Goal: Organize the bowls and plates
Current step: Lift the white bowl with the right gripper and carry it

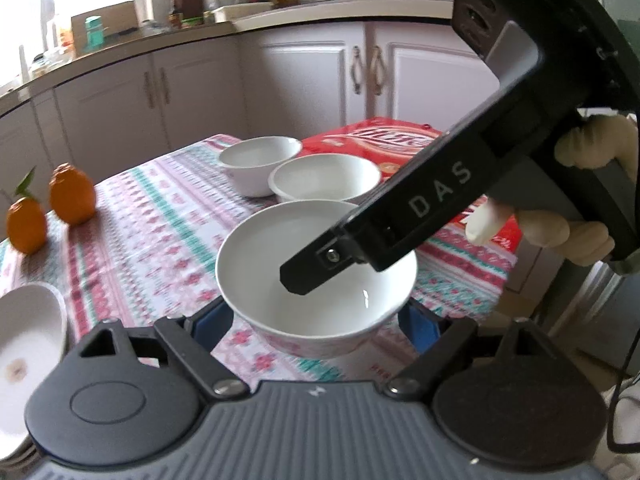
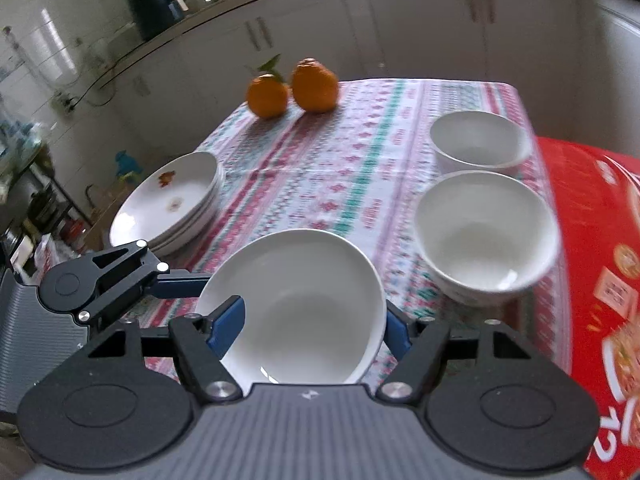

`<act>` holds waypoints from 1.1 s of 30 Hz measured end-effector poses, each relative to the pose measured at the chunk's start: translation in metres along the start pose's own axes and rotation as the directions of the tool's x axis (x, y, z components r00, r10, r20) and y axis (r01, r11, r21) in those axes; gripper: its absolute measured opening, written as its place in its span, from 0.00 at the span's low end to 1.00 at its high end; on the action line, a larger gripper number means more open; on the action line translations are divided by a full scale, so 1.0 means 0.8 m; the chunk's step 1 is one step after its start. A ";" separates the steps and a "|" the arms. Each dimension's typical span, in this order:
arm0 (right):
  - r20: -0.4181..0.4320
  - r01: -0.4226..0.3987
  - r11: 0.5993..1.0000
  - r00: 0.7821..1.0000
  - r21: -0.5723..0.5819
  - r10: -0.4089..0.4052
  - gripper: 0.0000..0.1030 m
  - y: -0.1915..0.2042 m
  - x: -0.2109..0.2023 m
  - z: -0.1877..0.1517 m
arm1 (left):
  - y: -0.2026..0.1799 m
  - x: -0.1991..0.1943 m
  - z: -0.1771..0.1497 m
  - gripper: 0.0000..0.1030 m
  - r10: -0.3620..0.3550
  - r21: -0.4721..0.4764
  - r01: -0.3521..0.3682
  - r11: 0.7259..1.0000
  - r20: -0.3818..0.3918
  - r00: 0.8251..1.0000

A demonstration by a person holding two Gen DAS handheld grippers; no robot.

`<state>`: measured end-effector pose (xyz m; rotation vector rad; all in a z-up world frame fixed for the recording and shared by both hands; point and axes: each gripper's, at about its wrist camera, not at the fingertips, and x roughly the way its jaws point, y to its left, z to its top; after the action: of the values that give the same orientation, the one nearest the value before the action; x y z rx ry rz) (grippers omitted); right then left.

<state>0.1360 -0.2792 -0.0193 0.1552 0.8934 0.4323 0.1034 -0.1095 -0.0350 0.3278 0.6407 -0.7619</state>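
A white bowl (image 1: 276,248) with a flowered outside hangs just over the patterned tablecloth (image 1: 160,216). My left gripper (image 1: 316,324) is shut on it, one blue pad against each side of its wall. My right gripper (image 2: 312,332) straddles the same bowl (image 2: 304,276): its left finger (image 2: 228,326) reaches inside, clear of the wall, and the other sits just outside the right rim. From the left wrist view that inner finger (image 1: 308,274) hovers over the bowl's middle. Two more white bowls (image 2: 480,140) (image 2: 484,232) stand at the right, and a stack of plates (image 2: 168,200) at the left edge.
Two oranges (image 2: 314,86) (image 2: 267,96) sit at the table's far side. A red box (image 2: 600,260) lies along the right edge under the cloth's border. A person's gloved hand (image 1: 580,232) holds the right gripper. Kitchen cabinets ring the table.
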 end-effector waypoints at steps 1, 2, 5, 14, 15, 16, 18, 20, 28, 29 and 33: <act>-0.003 -0.005 1.000 1.000 -0.009 0.005 0.75 0.005 0.004 0.002 | 0.004 -0.002 -0.002 0.86 0.007 -0.006 -0.007 1.000 -0.002 1.000; -0.006 -0.009 1.000 1.000 -0.017 0.009 0.75 0.008 0.007 0.004 | 0.006 -0.004 -0.004 0.86 0.014 -0.011 -0.014 1.000 -0.003 1.000; -0.019 -0.023 0.999 1.000 -0.033 0.022 0.75 0.018 0.016 0.007 | 0.014 -0.010 -0.010 0.86 0.028 -0.026 -0.028 0.999 -0.007 1.000; -0.042 -0.036 0.997 0.999 -0.062 0.033 0.75 0.035 0.037 0.016 | 0.030 -0.015 -0.022 0.86 0.048 -0.069 -0.050 0.996 -0.020 0.999; -0.046 -0.037 0.997 0.998 -0.065 0.034 0.75 0.036 0.039 0.016 | 0.031 -0.015 -0.023 0.86 0.049 -0.073 -0.050 0.996 -0.021 0.999; -0.049 -0.039 0.997 0.998 -0.066 0.036 0.75 0.036 0.041 0.017 | 0.032 -0.015 -0.024 0.86 0.050 -0.076 -0.052 0.996 -0.024 0.998; -0.057 -0.042 0.997 0.998 -0.059 0.039 0.75 0.036 0.046 0.018 | 0.035 -0.014 -0.025 0.86 0.051 -0.079 -0.053 0.995 -0.030 0.998; -0.067 -0.042 0.998 0.997 -0.047 0.039 0.75 0.036 0.050 0.018 | 0.036 -0.014 -0.026 0.86 0.049 -0.083 -0.052 0.995 -0.033 0.998; -0.079 -0.043 0.998 0.996 -0.034 0.040 0.75 0.037 0.054 0.016 | 0.037 -0.014 -0.030 0.86 0.042 -0.089 -0.046 0.995 -0.046 0.998; -0.078 -0.043 0.998 0.996 -0.034 0.040 0.75 0.037 0.053 0.016 | 0.037 -0.013 -0.030 0.86 0.042 -0.090 -0.046 0.995 -0.047 0.998; -0.082 -0.039 0.998 0.996 -0.042 0.035 0.75 0.038 0.052 0.014 | 0.036 -0.014 -0.030 0.86 0.037 -0.091 -0.041 0.995 -0.050 0.998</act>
<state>0.1584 -0.2335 -0.0327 0.1154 0.9613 0.4947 0.1079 -0.0722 -0.0451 0.2738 0.7104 -0.6866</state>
